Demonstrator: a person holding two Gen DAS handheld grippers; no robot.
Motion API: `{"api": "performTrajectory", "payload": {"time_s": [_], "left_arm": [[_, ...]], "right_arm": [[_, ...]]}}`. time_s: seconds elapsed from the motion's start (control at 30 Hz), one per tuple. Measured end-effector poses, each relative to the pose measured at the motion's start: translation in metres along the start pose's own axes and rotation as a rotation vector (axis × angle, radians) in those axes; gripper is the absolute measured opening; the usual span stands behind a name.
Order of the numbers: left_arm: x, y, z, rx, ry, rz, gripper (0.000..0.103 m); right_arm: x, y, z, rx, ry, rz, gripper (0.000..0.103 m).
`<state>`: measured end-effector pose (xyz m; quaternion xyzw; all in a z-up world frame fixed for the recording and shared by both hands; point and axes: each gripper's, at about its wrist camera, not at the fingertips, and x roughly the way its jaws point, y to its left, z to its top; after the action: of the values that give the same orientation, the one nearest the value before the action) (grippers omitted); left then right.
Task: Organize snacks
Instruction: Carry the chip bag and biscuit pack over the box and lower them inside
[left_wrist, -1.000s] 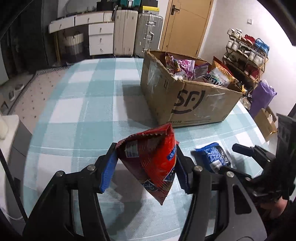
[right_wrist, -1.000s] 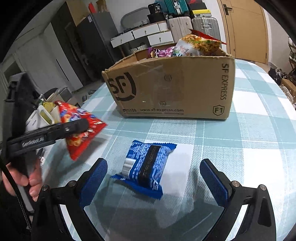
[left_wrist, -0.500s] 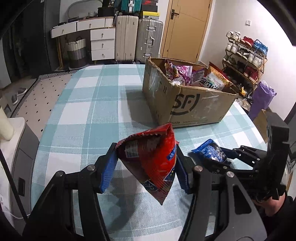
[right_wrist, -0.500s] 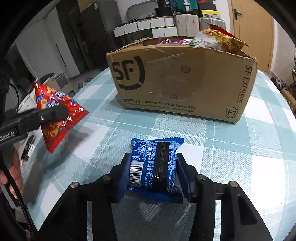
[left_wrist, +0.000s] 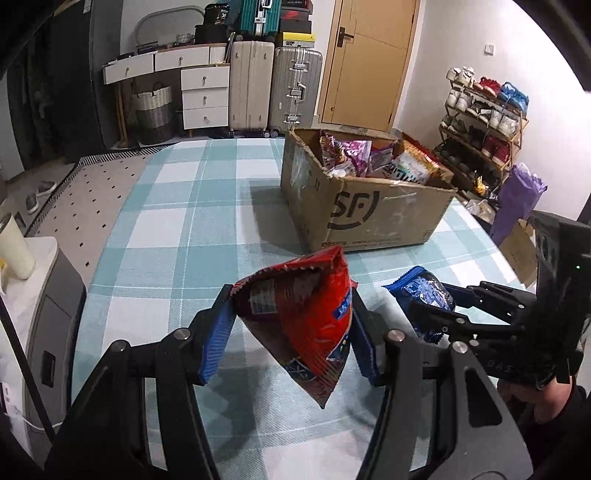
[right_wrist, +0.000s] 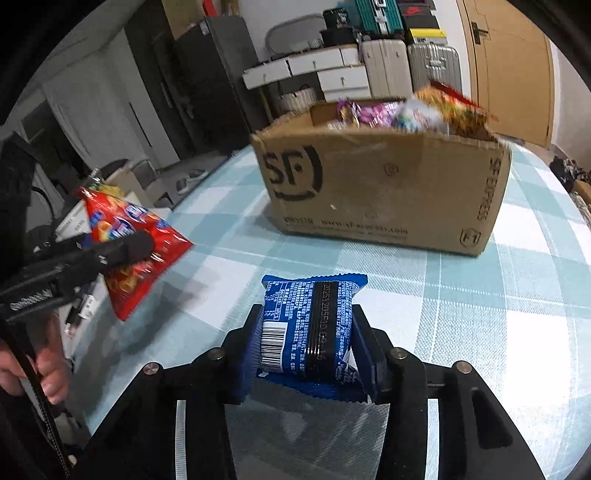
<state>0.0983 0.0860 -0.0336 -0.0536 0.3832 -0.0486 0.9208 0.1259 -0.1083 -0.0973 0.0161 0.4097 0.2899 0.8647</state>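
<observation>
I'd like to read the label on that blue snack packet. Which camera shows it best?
The right wrist view: the blue packet fills the centre, printed side and barcode facing the camera, clamped in the right gripper. The left wrist view shows only its end, off to the right, partly hidden.

The worktop (left_wrist: 177, 221) lies bare and checked across its whole left and far-left stretch, with open room there for a gripper to pass. The one large obstacle is the cardboard box (left_wrist: 369, 218), standing on the far right part; snack packets (left_wrist: 354, 155) rise above its rim, so its top opening is crowded. Between the box's near wall and the two grippers runs a clear strip of cloth. The left gripper (left_wrist: 291, 328) carries a red bag (left_wrist: 314, 321) and the right gripper (right_wrist: 306, 350) a blue packet (right_wrist: 310, 325); they sit near each other, narrowing the gap between them.
</observation>
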Motion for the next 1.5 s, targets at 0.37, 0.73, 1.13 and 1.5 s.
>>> {"api": "performTrajectory", "payload": {"time_s": [0.37,0.73,1.13,1.5], "left_arm": [[-0.017,-0.02,0.026,0.017,-0.024,-0.082,0.055],[-0.024,-0.043,0.068,0.069,-0.061,-0.124,0.055],[-0.008,-0.045,0.116,0.065,-0.066,-0.157,0.055],[0.029,-0.04,0.164,0.066,-0.032,-0.148,0.055]], "right_arm": [[-0.054,0.005,0.025,-0.002,-0.115,0.082,0.045],[-0.103,-0.004,0.062,-0.022,-0.18,0.101,0.045],[-0.123,-0.003,0.117,-0.061,-0.253,0.092,0.045],[-0.11,-0.011,0.18,-0.08,-0.275,0.084,0.045]]}}
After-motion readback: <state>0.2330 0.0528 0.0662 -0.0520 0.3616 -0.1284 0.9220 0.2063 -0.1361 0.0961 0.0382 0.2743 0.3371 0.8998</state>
